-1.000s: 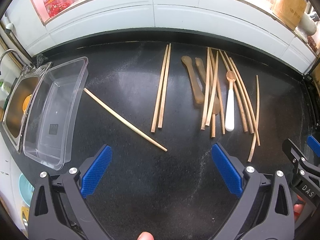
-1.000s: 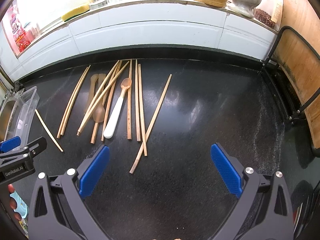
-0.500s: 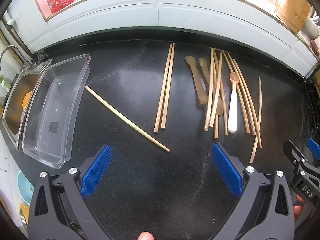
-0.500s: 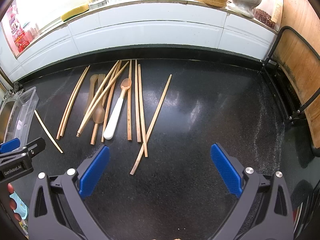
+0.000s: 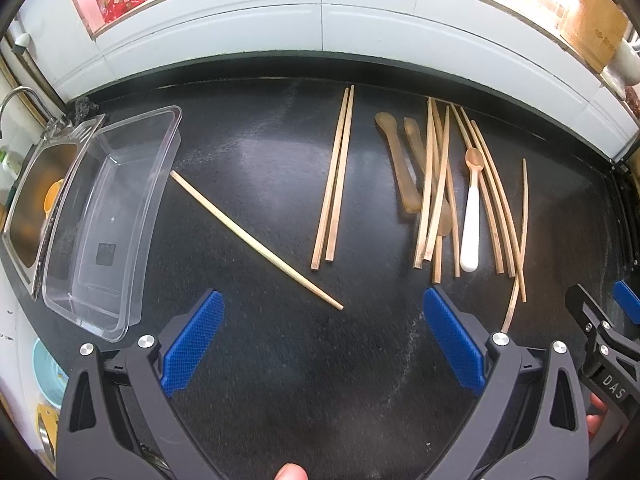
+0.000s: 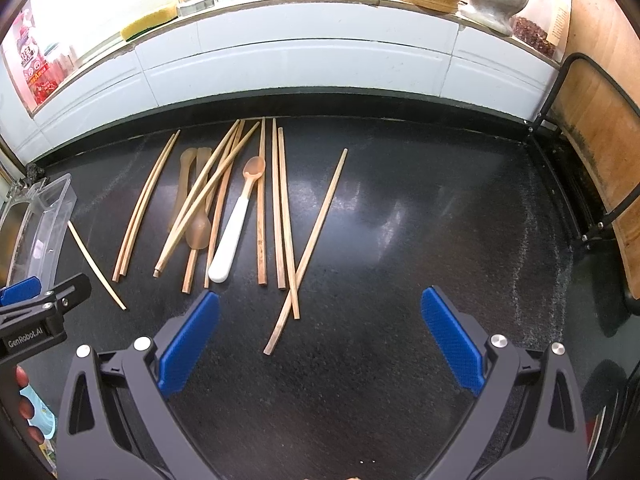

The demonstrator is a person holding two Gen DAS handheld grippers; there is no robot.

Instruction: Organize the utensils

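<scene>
Both grippers, left gripper [image 5: 324,344] and right gripper [image 6: 320,344], I hold spread wide and empty above the black counter [image 5: 280,360]. Nearest my left lies the single chopstick [image 5: 256,240], just ahead, its long axis diagonal toward the clear plastic bin [image 5: 132,216] (empty so far). Remaining chopsticks and spoons sit farther right.

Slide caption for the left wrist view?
Open left hand-held gripper above black counter; chopsticks, spoons scattered, empty clear container at left.
</scene>
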